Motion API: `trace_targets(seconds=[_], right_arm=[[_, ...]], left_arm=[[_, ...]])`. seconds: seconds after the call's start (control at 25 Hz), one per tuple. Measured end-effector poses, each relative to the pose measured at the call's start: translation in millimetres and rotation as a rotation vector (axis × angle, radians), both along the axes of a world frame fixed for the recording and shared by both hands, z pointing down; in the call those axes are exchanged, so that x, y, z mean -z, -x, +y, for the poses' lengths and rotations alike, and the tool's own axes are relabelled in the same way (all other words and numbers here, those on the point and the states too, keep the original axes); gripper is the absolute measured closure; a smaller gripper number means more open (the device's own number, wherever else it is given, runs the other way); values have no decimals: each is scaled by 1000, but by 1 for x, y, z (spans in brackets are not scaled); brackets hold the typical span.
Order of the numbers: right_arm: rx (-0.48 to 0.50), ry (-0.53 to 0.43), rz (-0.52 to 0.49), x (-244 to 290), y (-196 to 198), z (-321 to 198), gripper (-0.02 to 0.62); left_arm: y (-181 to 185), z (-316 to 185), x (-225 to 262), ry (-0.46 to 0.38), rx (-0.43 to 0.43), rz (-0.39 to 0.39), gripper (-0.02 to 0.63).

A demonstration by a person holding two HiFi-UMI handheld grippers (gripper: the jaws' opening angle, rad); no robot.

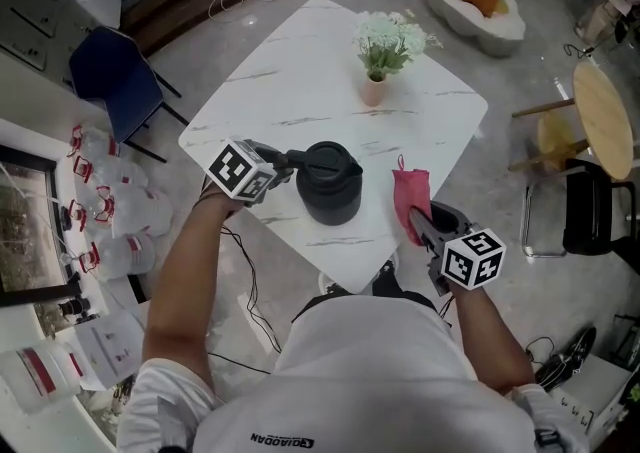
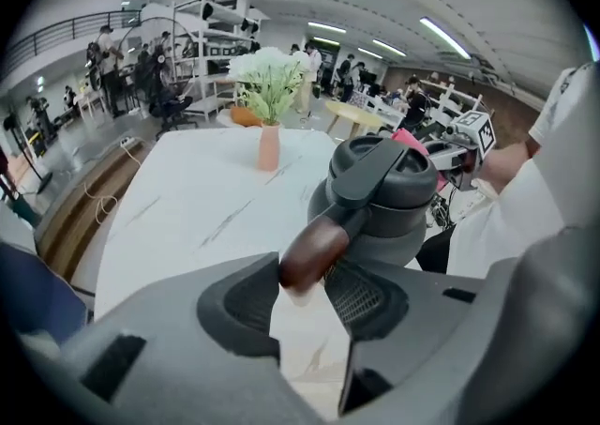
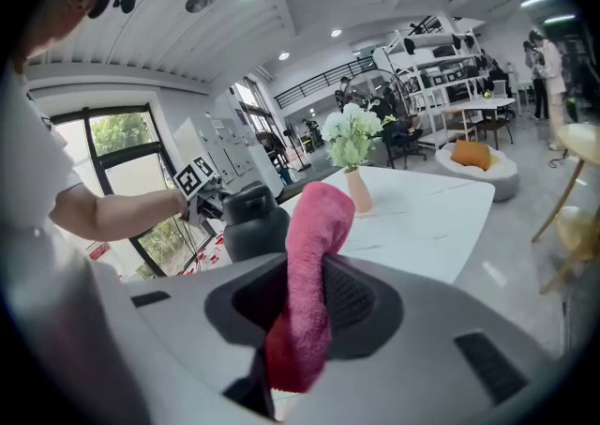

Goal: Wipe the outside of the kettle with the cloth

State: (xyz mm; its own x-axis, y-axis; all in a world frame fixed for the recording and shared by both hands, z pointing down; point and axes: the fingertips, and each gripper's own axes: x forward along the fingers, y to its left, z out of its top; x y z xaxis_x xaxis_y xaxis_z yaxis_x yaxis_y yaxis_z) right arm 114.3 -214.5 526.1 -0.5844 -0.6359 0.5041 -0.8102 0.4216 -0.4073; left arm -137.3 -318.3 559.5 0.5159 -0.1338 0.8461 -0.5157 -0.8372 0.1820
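Clamping the handle: left tool (image 2: 305, 287) narrowed onto the brown end of the handle (image 2: 314, 250); both pads against the wood, as far as the left gripper view shows; aimed steeply down at the left side of the kettle (image 1: 330, 186)
Kettle: dark grey, lid on, upright on the surface (image 1: 300, 91) near its front corner; between the left tool and the right tool (image 1: 418, 221); handle jutting out toward the left tool
Right tool: closed on the cloth (image 3: 309, 273); pink fold pinched between the pads, standing up above them and hanging below
Cloth: pink and fluffy; just beside the right side of the kettle, apart from it; contact with the surface impossible to tell
Surface: white, marble-patterned, square, set corner-on in the head view
Vase (image 1: 374, 91): small, pinkish, upright with white flowers (image 1: 388, 39); toward the far side of the surface, well apart from the kettle
Surroundings: blue chair (image 1: 115, 76) on the floor at the left; round wooden table (image 1: 605, 116) at the right edge
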Motion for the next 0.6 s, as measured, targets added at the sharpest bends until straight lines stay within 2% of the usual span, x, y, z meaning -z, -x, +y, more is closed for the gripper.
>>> trace_targets(seconds=[0.2, 0.44, 0.6], right_arm=[[-3, -15, -5, 5, -8, 3, 491], [-19, -34, -18, 13, -17, 7, 491], [-16, -47, -19, 18, -19, 9, 491]], left_arm=[[-12, 32, 8, 44, 86, 73, 440], [-33, 95, 8, 85, 82, 134, 419], [-40, 116, 6, 60, 108, 142, 430]])
